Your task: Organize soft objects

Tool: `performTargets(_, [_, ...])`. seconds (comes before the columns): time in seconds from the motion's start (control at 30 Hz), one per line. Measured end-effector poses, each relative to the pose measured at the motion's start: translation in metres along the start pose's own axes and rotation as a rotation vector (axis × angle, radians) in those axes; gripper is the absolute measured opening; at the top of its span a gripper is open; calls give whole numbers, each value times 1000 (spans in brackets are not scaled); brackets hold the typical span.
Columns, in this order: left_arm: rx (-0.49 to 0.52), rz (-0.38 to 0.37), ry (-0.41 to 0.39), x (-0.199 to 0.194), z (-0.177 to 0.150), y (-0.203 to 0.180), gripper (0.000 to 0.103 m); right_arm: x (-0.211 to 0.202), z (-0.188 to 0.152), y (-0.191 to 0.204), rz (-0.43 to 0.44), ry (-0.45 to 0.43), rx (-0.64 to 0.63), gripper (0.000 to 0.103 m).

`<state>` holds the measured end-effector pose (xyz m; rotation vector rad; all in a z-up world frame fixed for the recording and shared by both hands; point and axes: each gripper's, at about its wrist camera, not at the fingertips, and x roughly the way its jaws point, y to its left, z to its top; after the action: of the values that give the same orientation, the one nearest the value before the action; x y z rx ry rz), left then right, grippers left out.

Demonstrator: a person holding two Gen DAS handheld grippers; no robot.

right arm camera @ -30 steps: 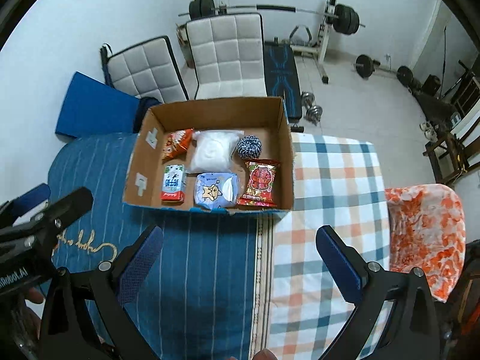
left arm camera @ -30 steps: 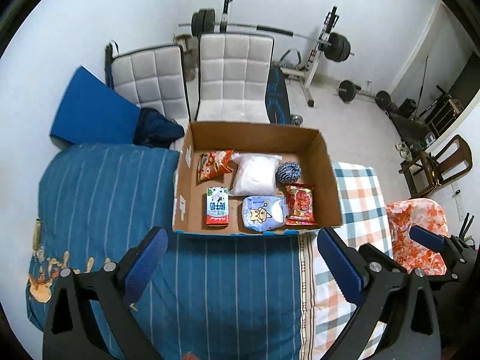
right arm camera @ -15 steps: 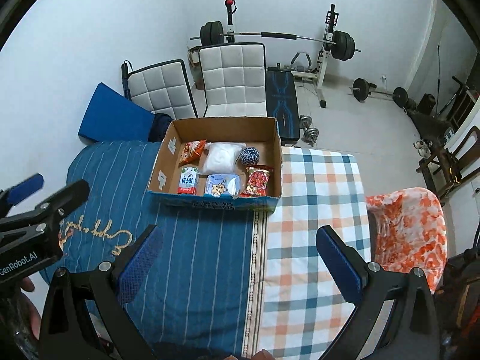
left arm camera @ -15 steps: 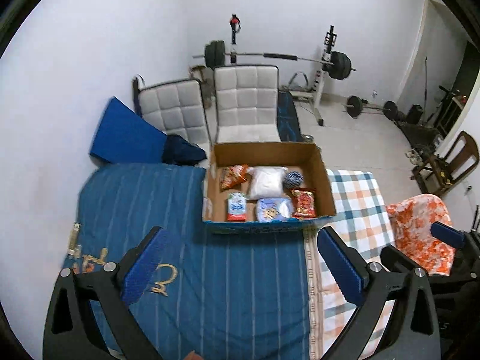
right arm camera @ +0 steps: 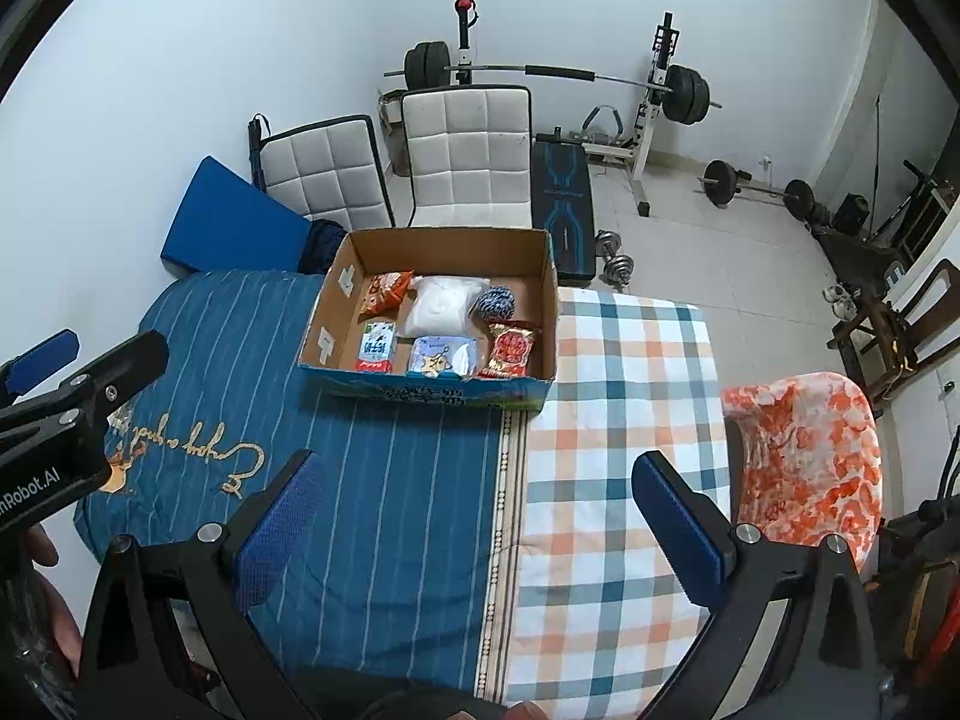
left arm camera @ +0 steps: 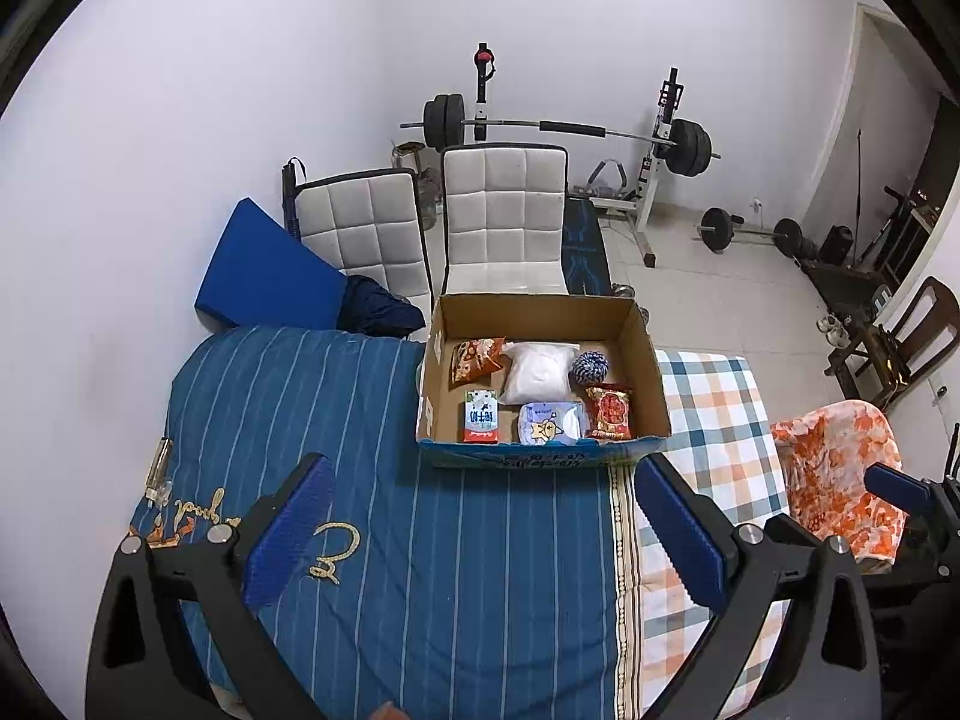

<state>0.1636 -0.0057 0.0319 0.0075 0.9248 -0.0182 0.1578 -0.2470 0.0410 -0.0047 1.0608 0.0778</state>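
Note:
An open cardboard box (left arm camera: 645, 360) (right arm camera: 543, 282) stands on the bed's far part. Inside lie an orange snack bag (left arm camera: 474, 357), a white soft bag (left arm camera: 537, 369), a blue-white yarn ball (left arm camera: 589, 366), a red-white packet (left arm camera: 480, 417), a pale blue pouch (left arm camera: 549, 423) and a red snack bag (left arm camera: 611, 411). My left gripper (left arm camera: 486, 531) is open and empty, high above the blue striped cover, well short of the box. My right gripper (right arm camera: 480, 534) is open and empty above the bed. The left gripper also shows at the right wrist view's left edge (right arm camera: 72, 402).
The bed has a blue striped cover (left arm camera: 420, 540) and a checked cloth (right arm camera: 624, 420). An orange floral chair (right arm camera: 804, 456) stands to the right. Two white padded chairs (left arm camera: 504, 222), a blue cushion (left arm camera: 264, 270) and a barbell rack (left arm camera: 570, 132) stand beyond the bed.
Both grippers have pulled back and up from the box, so it looks smaller and farther. Both stay open and empty. The box contents have not moved.

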Motion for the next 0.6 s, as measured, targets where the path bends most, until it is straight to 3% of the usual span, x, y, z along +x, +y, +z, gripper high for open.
performTargets(0.33, [12,37,-46,5,10,-5,103,7,23,-13,-51,-54,42,103])
performTargets(0.6, [-1,32,-28,23,17,-6,103,24,38,-27,-79,-67,83,103])
